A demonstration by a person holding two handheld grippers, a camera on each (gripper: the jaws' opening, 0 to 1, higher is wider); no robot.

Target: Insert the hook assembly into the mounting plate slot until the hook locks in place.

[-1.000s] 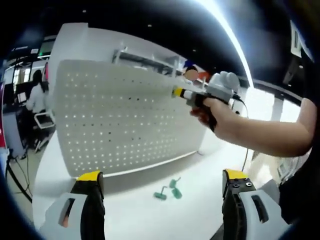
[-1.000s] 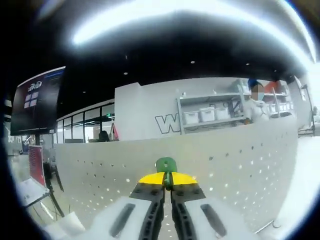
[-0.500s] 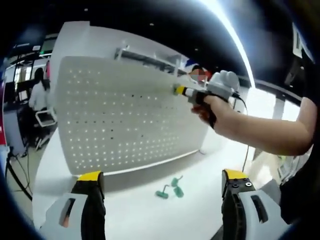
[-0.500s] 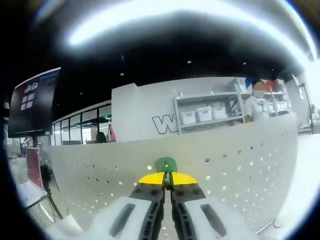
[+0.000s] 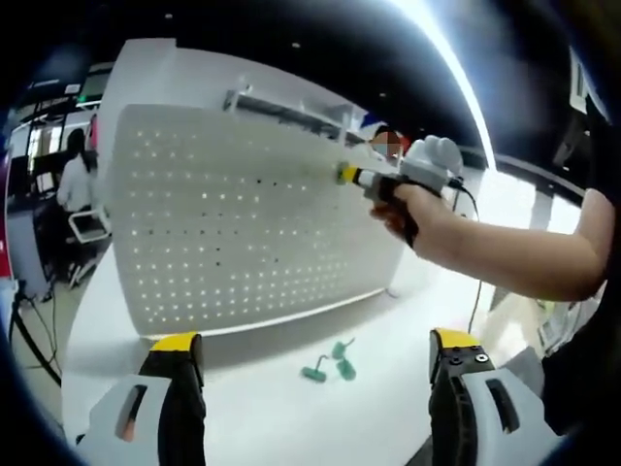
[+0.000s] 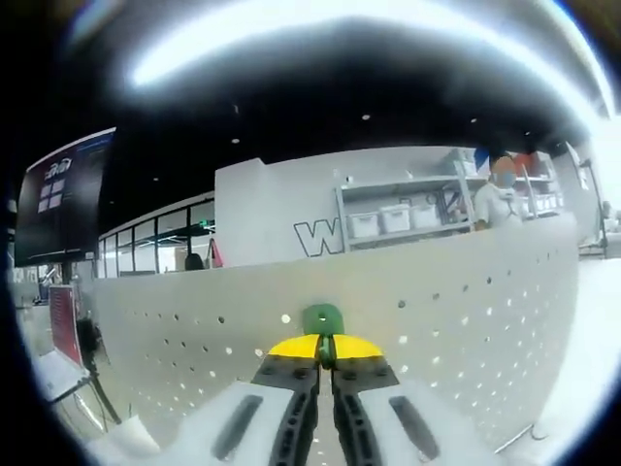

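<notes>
While our right hand-held gripper (image 6: 325, 351), clenched on a green hook (image 6: 323, 318), nears the white pegboard (image 5: 233, 223), we judge insertion comes next; our left hand-held gripper (image 5: 309, 359) hangs released.

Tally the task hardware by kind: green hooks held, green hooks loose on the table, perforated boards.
Small green plastic hook held in the right tongs: 1
Small green plastic hooks lying loose on the white table: 3
White perforated metal board standing upright: 1
Total: 5
</notes>
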